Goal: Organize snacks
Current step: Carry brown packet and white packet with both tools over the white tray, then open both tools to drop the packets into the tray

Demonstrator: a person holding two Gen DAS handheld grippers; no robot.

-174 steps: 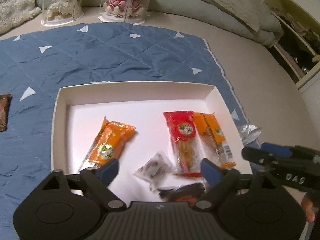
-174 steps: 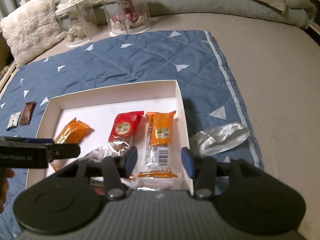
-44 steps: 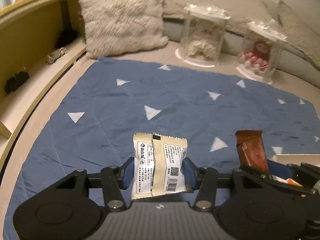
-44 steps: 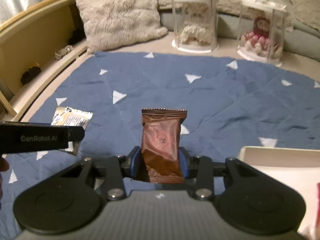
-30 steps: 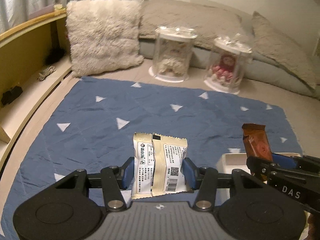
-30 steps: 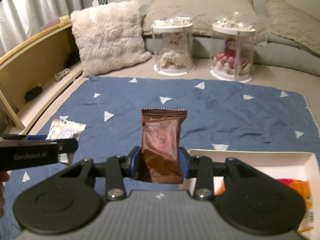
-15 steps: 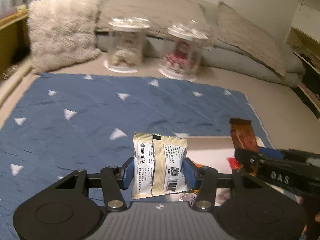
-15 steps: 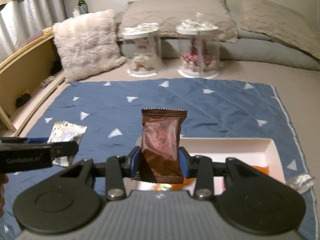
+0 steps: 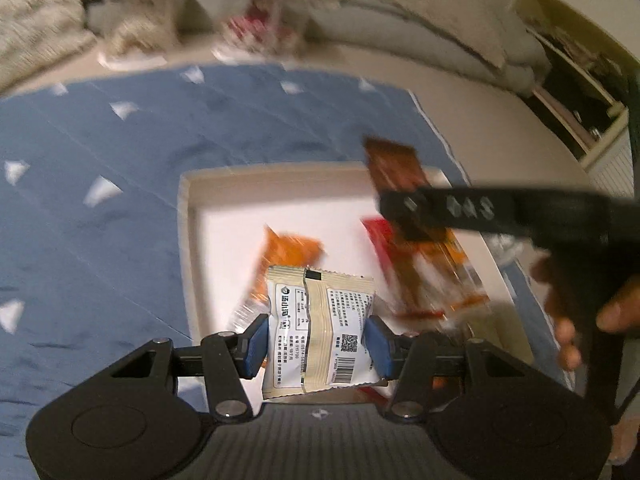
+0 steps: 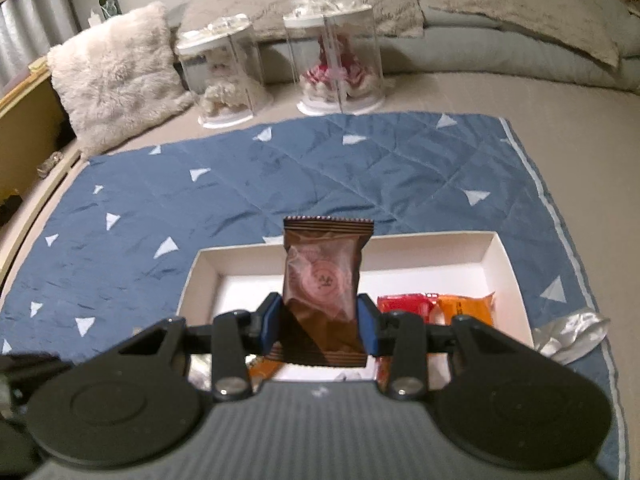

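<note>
My left gripper (image 9: 316, 346) is shut on a cream snack packet (image 9: 318, 328) and holds it above the near part of the white tray (image 9: 186, 216). My right gripper (image 10: 318, 326) is shut on a brown snack packet (image 10: 322, 284), held upright over the white tray's (image 10: 500, 252) near left part. In the left wrist view the right gripper shows as a black bar with the brown packet (image 9: 394, 164) above the tray's right side. Orange (image 9: 288, 250) and red (image 9: 386, 240) snack packs lie in the tray; they also show in the right wrist view as a red pack (image 10: 404, 304) and an orange pack (image 10: 466, 308).
The tray sits on a blue quilted blanket (image 10: 320, 168) with white triangles. A silver wrapper (image 10: 572, 334) lies right of the tray. Two clear display cases (image 10: 332, 56) with dolls and a fluffy pillow (image 10: 116, 76) stand behind. A wooden ledge (image 10: 24, 120) runs along the left.
Both grippers have moved right and forward with their packets, from over the blanket to over the tray. The left wrist view now tilts down on the tray and is blurred.
</note>
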